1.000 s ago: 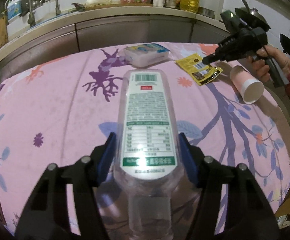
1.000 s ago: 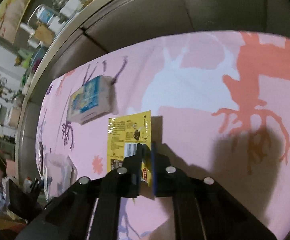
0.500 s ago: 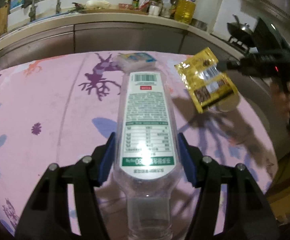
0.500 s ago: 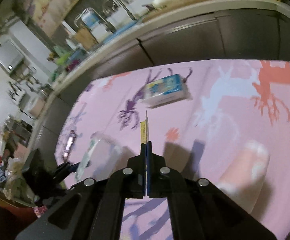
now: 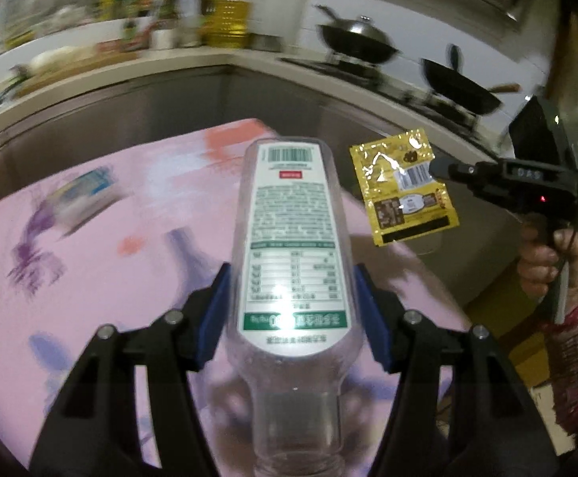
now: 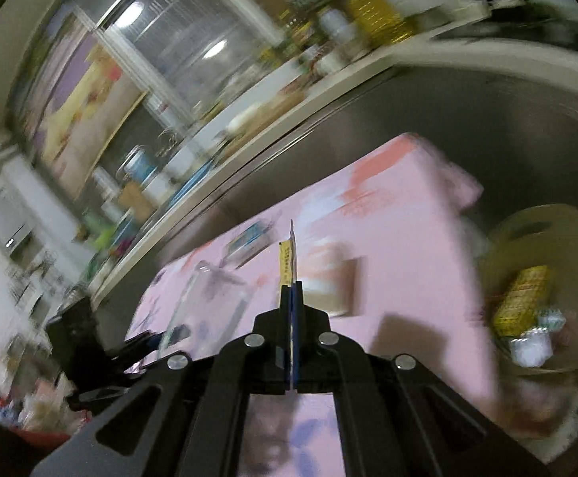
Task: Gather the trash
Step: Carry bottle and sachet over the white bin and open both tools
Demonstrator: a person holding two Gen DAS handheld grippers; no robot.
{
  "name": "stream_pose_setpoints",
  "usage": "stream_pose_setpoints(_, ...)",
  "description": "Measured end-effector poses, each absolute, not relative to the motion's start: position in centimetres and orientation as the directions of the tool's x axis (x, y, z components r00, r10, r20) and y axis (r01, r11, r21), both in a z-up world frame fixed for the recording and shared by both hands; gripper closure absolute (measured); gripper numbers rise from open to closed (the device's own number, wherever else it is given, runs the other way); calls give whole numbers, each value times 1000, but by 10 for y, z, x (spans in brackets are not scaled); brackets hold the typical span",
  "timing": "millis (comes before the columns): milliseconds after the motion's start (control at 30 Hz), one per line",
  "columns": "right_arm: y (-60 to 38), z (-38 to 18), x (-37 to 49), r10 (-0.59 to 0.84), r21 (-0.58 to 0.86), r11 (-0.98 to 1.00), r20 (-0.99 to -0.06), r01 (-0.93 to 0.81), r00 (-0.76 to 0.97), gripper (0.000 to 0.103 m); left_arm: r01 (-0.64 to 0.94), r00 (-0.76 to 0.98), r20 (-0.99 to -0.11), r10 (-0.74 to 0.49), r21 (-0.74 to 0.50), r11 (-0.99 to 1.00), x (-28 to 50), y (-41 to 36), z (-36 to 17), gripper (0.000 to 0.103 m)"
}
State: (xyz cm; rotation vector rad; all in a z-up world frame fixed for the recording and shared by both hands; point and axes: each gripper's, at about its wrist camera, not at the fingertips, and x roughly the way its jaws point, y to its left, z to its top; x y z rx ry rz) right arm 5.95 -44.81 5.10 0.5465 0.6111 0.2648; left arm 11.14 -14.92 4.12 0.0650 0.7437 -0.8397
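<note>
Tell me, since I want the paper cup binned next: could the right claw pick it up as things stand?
Probably not yet: the right claw is shut on the yellow sachet, so it must drop that first. The paper cup itself lies unobstructed on the pink tablecloth.

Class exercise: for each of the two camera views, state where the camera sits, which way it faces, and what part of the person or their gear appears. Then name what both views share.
Left wrist: sits on the left gripper, faces down over the pink tablecloth toward the kitchen counter; its fingers clamp a clear plastic bottle; the right hand shows.
Right wrist: sits on the right gripper, faces across the table, tilted; it pinches a yellow sachet edge-on; a trash bin lies right.
Shared: bottle, sachet, tablecloth, each other's gripper.
</note>
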Motion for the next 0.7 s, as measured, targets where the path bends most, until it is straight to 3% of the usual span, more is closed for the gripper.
stream_pose_setpoints(233, -539, 27, 27, 143, 537, 826, -492, 169, 859, 103, 805, 242, -655, -716, -277, 525, 130, -294, 43, 45)
stream_pose_setpoints(433, -580, -20, 29, 58, 530, 795, -550, 294, 833, 103, 815, 128, -725, -677, -312, 489, 158, -393, 17, 45)
stream_pose_setpoints(633, -600, -52, 46, 1, 470, 811, -596, 348, 803, 103, 776, 78, -743, -665, -373, 508, 178, -443, -8, 42)
stream_pose_setpoints(700, -603, -59, 51, -21, 467, 806, -592, 364, 806, 103, 758, 54, -762, -645, -389, 524, 184, -452, -18, 37)
